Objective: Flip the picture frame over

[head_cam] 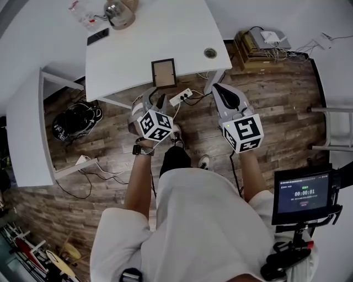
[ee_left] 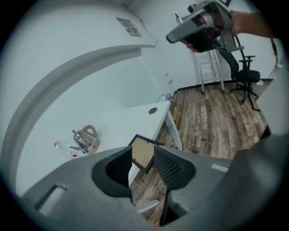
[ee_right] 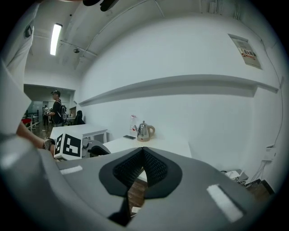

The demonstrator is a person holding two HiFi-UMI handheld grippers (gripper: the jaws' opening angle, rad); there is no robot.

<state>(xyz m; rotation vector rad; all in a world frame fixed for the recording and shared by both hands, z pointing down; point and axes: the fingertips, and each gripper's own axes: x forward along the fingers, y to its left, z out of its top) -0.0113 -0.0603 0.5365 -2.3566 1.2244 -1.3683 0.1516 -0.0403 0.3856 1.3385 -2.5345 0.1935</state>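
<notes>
The picture frame (head_cam: pixel 164 73) lies flat on the white table (head_cam: pixel 138 49) near its front edge, dark rim around a tan panel. My left gripper (head_cam: pixel 156 101) hangs just in front of that edge, below the frame, jaws open and empty. In the left gripper view the frame (ee_left: pixel 143 151) shows through the gap of the gripper (ee_left: pixel 141 163), still some way off. My right gripper (head_cam: pixel 217 87) is to the right of the frame, off the table's corner, with its pads meeting at the tips (ee_right: pixel 142 152) and nothing held.
A metal kettle (head_cam: pixel 120 14), a black phone (head_cam: pixel 97 36) and a cable hole (head_cam: pixel 210 53) are on the table. A power strip (head_cam: pixel 181 97) and cables lie on the wooden floor under the edge. A second white table (head_cam: pixel 25 132) stands left, a timer screen (head_cam: pixel 303 195) right.
</notes>
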